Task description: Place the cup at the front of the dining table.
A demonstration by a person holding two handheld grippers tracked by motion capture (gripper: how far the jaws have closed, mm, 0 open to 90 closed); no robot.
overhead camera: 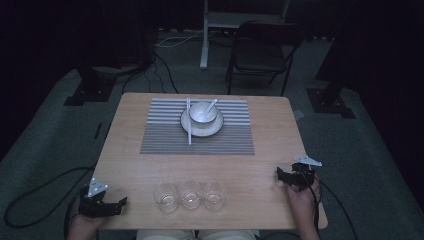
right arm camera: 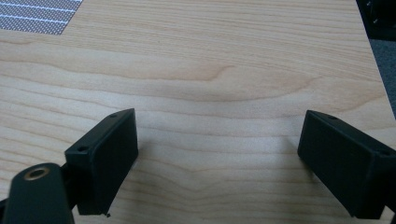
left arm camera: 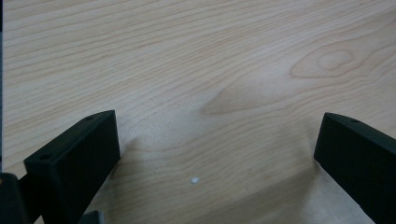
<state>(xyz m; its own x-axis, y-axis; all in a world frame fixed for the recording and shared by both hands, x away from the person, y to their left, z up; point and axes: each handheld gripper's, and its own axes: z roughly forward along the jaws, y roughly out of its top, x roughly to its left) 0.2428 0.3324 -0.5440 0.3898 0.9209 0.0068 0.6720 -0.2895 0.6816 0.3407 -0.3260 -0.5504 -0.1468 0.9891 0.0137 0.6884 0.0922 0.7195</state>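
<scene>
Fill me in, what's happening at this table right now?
A person holds a gripper in each hand at the near table edge: left gripper, right gripper. Both are open, fingers spread over bare wood, holding nothing. Three glasses stand in a row between them, untouched. Farther back, a bowl with a spoon sits on a plate on a striped placemat, chopsticks beside it.

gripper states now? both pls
Left gripper: open, holding nothing, over bare table.
Right gripper: open, holding nothing.
</scene>
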